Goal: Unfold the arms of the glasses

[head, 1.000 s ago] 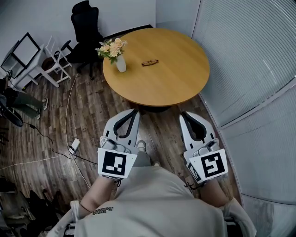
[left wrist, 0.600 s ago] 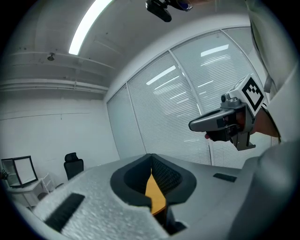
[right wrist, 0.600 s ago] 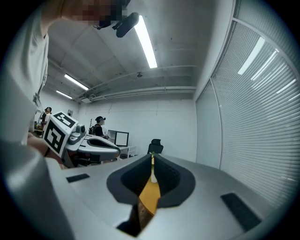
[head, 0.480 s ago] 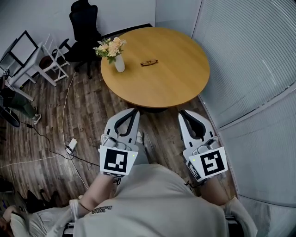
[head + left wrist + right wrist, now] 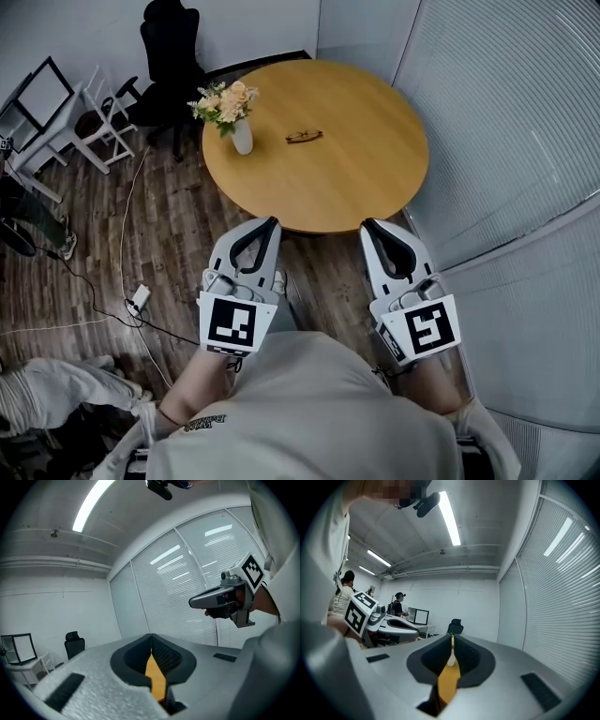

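- Two tools hung low over the floor, just short of the round surface (image 5: 366, 183). The left tool (image 5: 270, 223) and the right tool (image 5: 368, 226) were each clenched on nothing, and only a sliver of the wooden top showed through each slit.
- One pair of glasses (image 5: 305, 137) lay near the middle of the surface, well apart from both tools. It was too small in view to tell how its arms sat, though it looked folded.
- If a tool reached the glasses without releasing, it would probably nudge them across the smooth top rather than take hold.
- Working an arm with one tool alone seemed risky. With nothing bracing the light frame, it would likely swing or slide instead of the hinge opening.
- The thin arms looked easy to strain. A pull off the hinge's line, or a hard pinch on a lens, could bend or mark the pair.
- The vase of flowers (image 5: 241, 134) stood near the glasses on their left. A wide reach by the left tool could tip it.
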A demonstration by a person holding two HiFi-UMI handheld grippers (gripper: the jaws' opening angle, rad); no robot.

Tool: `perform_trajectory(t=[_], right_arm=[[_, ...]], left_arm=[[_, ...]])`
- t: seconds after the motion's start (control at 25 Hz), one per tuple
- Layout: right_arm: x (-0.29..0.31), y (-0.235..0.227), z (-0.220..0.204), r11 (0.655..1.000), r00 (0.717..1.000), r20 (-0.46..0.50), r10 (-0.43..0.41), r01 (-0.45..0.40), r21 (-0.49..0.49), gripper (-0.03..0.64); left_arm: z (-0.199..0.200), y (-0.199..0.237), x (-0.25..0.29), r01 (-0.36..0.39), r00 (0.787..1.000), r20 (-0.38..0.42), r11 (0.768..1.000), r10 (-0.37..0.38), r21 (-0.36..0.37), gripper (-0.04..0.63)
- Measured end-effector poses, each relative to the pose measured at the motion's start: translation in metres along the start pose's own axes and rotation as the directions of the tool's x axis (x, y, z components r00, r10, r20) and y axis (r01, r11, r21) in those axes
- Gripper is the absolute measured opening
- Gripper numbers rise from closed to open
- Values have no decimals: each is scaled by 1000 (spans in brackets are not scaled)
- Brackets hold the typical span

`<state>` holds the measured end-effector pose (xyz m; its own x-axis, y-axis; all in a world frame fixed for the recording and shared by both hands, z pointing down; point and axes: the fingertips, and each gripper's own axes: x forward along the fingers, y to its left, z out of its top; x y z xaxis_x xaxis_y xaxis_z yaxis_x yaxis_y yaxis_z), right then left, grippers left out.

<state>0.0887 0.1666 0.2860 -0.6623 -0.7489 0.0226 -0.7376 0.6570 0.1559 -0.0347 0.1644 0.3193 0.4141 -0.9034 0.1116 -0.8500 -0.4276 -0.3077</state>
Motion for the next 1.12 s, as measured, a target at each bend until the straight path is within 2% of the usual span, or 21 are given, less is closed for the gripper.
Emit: perform_trajectory(t=[0.2, 0.32, 0.72, 1.12], right_arm=[[34, -14, -12, 1000, 1000, -28, -4, 4, 4, 37], [55, -23, -16, 1000, 999, -43, -9, 10, 10, 37], [138, -46, -20, 998, 996, -86, -30, 35, 49, 37], [216, -76, -23, 992, 987, -135, -90, 101, 76, 37]], left_arm=[[-8, 28, 24, -9, 1000, 22, 1000, 9, -29, 23], [-13, 45, 40, -13, 1000, 9, 999, 13, -45, 23], [-30, 106, 99, 43, 999, -23, 999, -44, -25, 23], [-44, 162, 166, 138, 989, -43, 990, -138, -22, 23]])
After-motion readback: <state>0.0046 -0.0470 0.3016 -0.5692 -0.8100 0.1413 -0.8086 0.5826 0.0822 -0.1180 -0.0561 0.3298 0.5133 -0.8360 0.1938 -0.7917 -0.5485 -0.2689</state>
